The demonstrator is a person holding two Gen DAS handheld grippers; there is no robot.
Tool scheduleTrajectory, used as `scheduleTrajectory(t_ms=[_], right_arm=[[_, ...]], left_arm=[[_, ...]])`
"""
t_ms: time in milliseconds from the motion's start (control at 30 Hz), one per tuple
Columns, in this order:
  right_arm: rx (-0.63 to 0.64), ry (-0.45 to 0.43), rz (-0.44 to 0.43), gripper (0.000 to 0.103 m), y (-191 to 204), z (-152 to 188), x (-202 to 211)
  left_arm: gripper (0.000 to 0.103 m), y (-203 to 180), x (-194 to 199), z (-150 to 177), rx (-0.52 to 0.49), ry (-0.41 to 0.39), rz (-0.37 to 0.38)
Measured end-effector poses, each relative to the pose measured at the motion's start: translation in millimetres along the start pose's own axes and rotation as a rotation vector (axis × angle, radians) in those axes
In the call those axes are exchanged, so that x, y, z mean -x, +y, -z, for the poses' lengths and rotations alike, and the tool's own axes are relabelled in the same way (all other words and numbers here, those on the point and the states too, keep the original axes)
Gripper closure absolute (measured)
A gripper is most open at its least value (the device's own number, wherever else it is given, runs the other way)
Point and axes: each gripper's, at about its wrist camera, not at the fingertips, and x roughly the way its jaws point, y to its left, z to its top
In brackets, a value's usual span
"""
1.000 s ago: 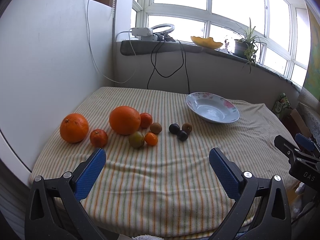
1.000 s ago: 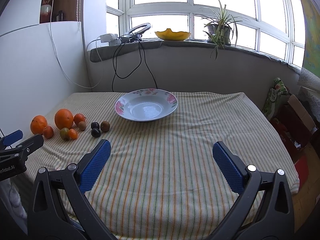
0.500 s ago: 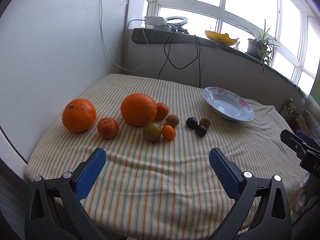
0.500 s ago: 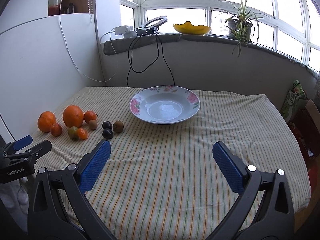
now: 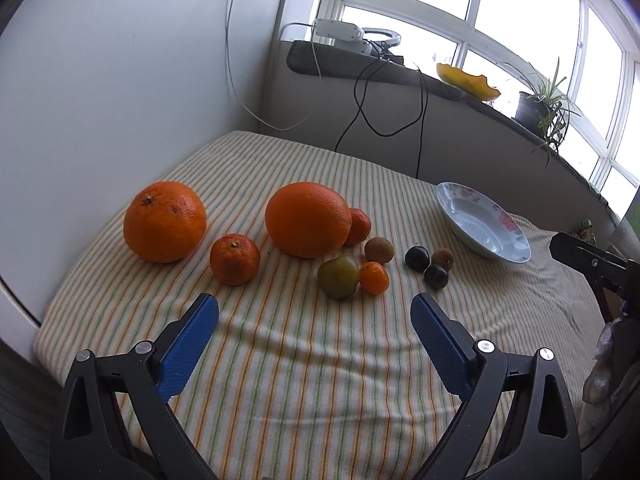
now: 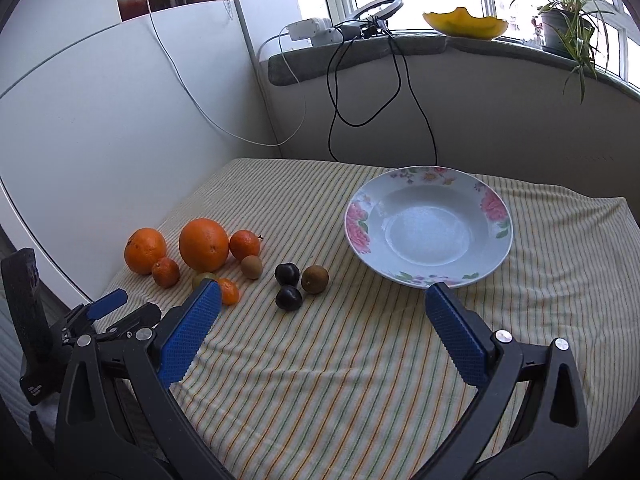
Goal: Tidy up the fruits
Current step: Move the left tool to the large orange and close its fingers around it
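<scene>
Left wrist view: the left gripper (image 5: 315,312), wide open and empty, hangs over the striped cloth table (image 5: 304,360), just short of two big dimpled oranges (image 5: 307,219), four small round citrus and kiwis, two dark plums. Right wrist view: the right gripper (image 6: 322,302), also wide open and empty, sits near the glossy floral bowl (image 6: 428,226) toward the table's far edge, fruits (image 6: 287,286) towards the left edge.

This was a home, likely a glazed balcony or sunroom: a table (image 6: 360,380) under a striped cloth stood against a curved windowsill (image 6: 500,46) carrying a potted spider plant (image 6: 568,20), a yellow dish (image 6: 464,24) and trailing charger cables (image 6: 360,80), with a flowered plate (image 6: 492,208) near the table's far edge.
</scene>
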Motion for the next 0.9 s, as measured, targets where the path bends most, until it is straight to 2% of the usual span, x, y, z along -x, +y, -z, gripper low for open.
scheduleTrajectory(t_ms=[167, 267, 400, 500, 600, 700, 900], right_arm=[[0.058, 0.064, -0.052, 0.000, 12, -25, -29], [0.083, 0.118, -0.122, 0.000, 23, -39, -50], [0.065, 0.190, -0.249, 0.000, 37, -56, -78], [0.063, 0.227, -0.303, 0.000, 47, -65, -98], [0.064, 0.284, -0.367, 0.006, 57, -70, -120], [0.065, 0.334, -0.397, 0.011, 64, -72, -141], [0.053, 0.410, -0.447, 0.015, 75, -70, -175]], left_arm=[[0.013, 3, -12, -5, 0.014, 0.013, 0.017], [0.023, 6, -21, -9, 0.028, 0.031, 0.032], [0.026, 9, -29, -14, 0.036, 0.038, 0.040], [0.031, 10, -33, -19, 0.030, 0.035, 0.040], [0.032, 12, -40, -23, 0.023, 0.038, 0.039], [0.037, 12, -47, -27, 0.011, 0.044, 0.040], [0.041, 10, -58, -37, -0.019, 0.046, 0.043]])
